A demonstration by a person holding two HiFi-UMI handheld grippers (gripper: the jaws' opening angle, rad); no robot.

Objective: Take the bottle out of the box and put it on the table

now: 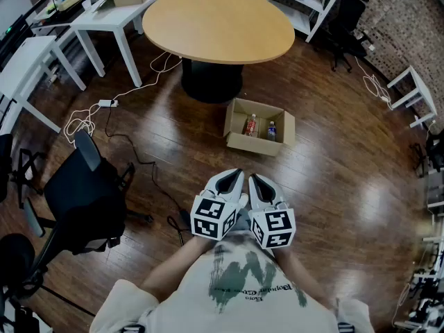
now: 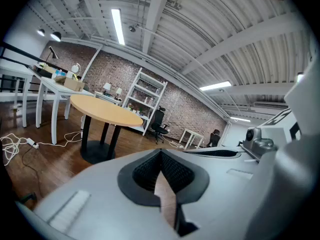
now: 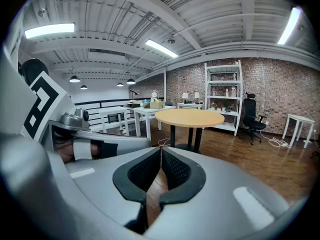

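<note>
Beside the table (image 1: pixel 222 19), box (image 1: pixel 253 145) with perhaps two bottles (image 1: pixel 251 125); cables (image 1: pixel 83 120) leftward.

Office room with a dark wooden floor (image 1: pixel 333 172)
A black chair (image 1: pixel 87 193) stood at the left of the frame, white desks (image 1: pixel 104 16) at the upper left and a white shelf (image 1: pixel 295 14) at the upper right; a white cable (image 1: pixel 82 123) lay coiled on the floor above the chair.

The two bottles (image 1: pixel 251 125) in the box (image 1: pixel 250 144) are showing too small for label reading, and the lower edge is cutting off the person's shirt (image 1: pixel 236 293).
</note>
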